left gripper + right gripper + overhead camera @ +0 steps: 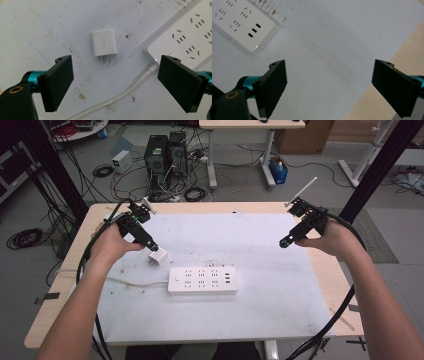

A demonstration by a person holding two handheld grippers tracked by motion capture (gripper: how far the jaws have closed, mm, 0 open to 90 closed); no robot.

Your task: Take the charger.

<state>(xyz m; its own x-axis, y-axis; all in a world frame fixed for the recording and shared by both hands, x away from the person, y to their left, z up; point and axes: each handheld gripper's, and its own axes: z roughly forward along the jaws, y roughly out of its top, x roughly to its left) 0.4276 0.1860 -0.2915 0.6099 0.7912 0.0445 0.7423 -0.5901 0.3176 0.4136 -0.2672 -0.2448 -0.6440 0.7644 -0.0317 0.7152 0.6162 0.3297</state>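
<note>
A: Reaching for the charger [104,42] is the step in hand, I'd say. Start at the left — the left gripper [153,248] hangs just above it, jaws spread wide with nothing between them.

B: And the charger itself?

A: It lies flat on the white mat [280,310], just beside the left end of the power strip [202,280] and a little behind it, touching neither jaw. In the left gripper view its two prongs [106,59] point back toward the gripper, and the strip's white cord [130,91] runs along the mat between the jaws, nearer the camera than the charger.

B: So how should the grip go?

A: Centre the jaws over the white body, not the prongs, and close on its two flat side faces. Keep clear of the cord — a jaw landing on it could tip the gripper or drag the strip. Leaving the prongs free seems wise, since they would have to go into a socket.

B: And over on the right?

A: The right gripper [286,241] is held above the mat, well apart from the strip's right end, jaws equally wide and empty. It could press down on the strip to steady it; I judge the light strip might otherwise slide.
</note>
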